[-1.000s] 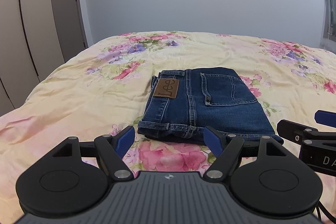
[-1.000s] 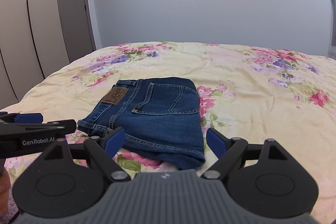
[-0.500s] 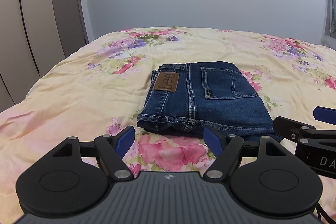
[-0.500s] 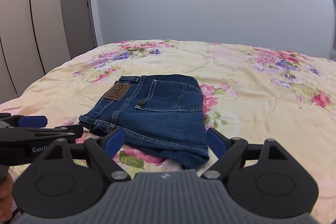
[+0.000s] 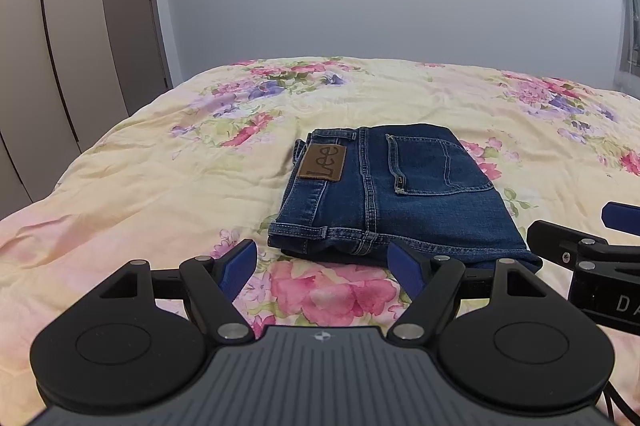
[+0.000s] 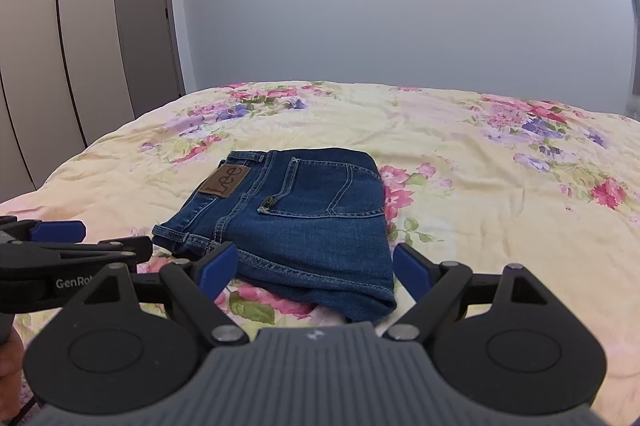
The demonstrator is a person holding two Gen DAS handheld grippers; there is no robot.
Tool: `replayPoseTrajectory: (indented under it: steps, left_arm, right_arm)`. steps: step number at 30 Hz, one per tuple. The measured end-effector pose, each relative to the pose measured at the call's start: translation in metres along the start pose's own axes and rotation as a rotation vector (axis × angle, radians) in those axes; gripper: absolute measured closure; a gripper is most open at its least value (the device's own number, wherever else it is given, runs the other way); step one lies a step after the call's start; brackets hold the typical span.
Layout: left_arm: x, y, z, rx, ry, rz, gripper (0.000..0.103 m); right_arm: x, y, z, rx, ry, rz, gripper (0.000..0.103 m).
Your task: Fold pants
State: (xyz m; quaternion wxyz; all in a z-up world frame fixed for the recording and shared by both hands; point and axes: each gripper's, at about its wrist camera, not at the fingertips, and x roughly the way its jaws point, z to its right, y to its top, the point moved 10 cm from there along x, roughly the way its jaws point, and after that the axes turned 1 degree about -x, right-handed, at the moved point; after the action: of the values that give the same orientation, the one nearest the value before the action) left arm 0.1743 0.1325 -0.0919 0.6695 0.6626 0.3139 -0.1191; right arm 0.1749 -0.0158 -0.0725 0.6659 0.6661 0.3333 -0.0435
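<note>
Two black grippers with blue pads are in my hands, left gripper and right gripper, both wide open and holding nothing. Dark blue denim pants lie folded into a compact rectangle on the yellow floral bedspread, just ahead of my fingertips.

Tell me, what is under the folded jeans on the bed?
Under the folded Lee jeans only the floral bedspread shows, around every edge. The patch directly beneath is covered, and so are the jeans' inner folded layers.
</note>
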Motion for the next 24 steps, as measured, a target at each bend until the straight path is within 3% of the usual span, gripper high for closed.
replayPoseTrajectory:
  steps: [24]
  left_arm:
    - [-0.0084, 0.0046, -0.0002, -0.005, 0.001, 0.014, 0.016]
  right_arm:
    - [-0.0090, 0.0022, 0.0005, 0.002, -0.009, 0.014, 0.022]
